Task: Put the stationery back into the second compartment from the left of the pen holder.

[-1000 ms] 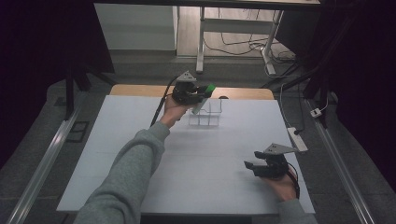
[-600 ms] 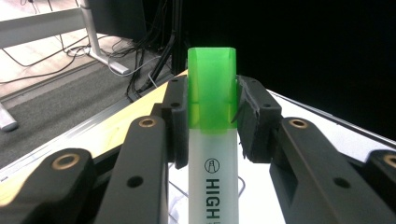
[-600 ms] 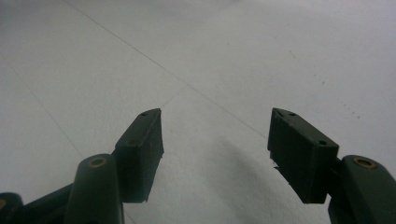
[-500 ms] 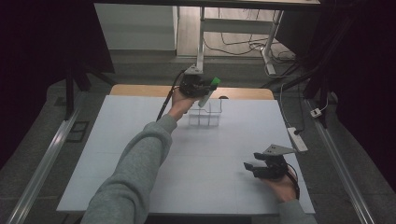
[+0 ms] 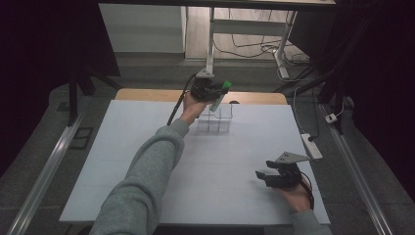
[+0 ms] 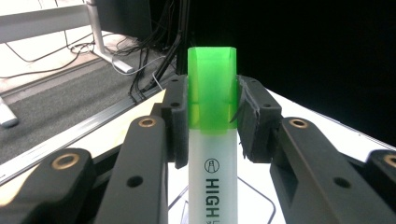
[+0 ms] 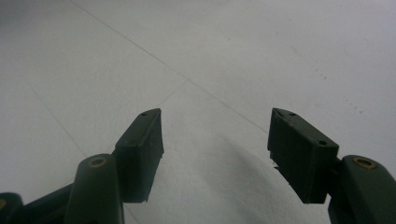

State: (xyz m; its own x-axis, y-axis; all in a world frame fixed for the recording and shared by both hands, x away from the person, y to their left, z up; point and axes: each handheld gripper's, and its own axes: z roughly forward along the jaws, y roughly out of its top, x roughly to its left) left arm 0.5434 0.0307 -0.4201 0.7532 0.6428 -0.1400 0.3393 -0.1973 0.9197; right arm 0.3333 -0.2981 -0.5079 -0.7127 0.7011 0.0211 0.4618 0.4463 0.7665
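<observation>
1. My left gripper (image 5: 211, 91) pinches a green-capped highlighter (image 6: 212, 140) between its pads, cap end away from the hand, above the clear rack (image 5: 214, 120) at the table's (image 5: 122, 161) far edge.
2. My right gripper (image 5: 268, 177) sits near the right front corner, jaws spread, nothing between them.
3. A power strip (image 5: 311, 145) lies just off the table's right edge.

Dim room, dark surround; white table (image 5: 147, 161) brightest (lit from above); soft shadows on it; near jaws blurred.
</observation>
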